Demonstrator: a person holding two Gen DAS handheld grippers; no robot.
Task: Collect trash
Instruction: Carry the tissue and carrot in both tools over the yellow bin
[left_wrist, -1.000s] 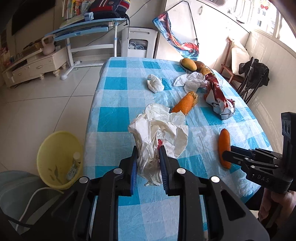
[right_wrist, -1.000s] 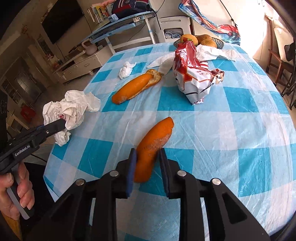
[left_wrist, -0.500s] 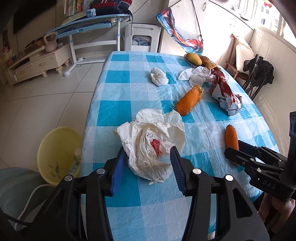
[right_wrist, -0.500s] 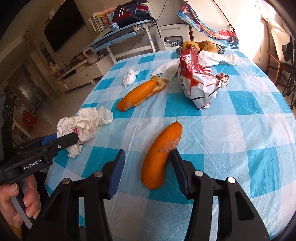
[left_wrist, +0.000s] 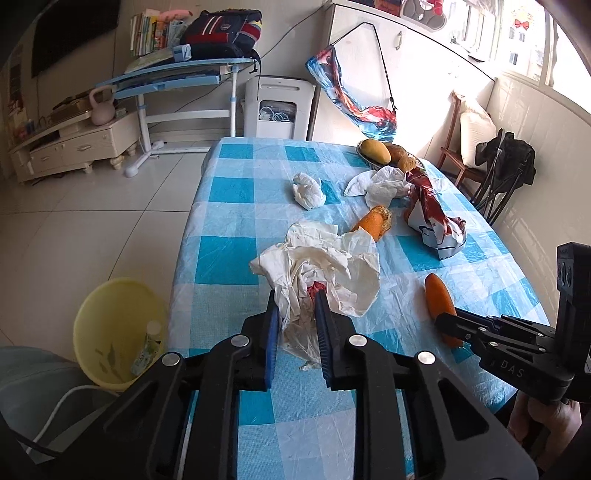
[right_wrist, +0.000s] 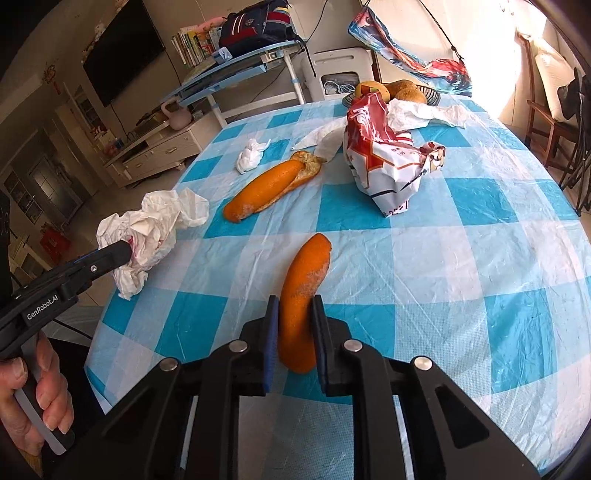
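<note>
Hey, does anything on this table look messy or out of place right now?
Yes. Litter is strewn over the checked tablecloth: crumpled white paper, orange peels, a small tissue wad and a torn red-and-white bag slumped beside the fruit bowl.

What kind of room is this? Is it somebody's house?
Most likely a home living and dining room. A table with a blue checked tablecloth holds a fruit bowl, a TV hangs on the wall, and a backpack sits on a study desk.
</note>
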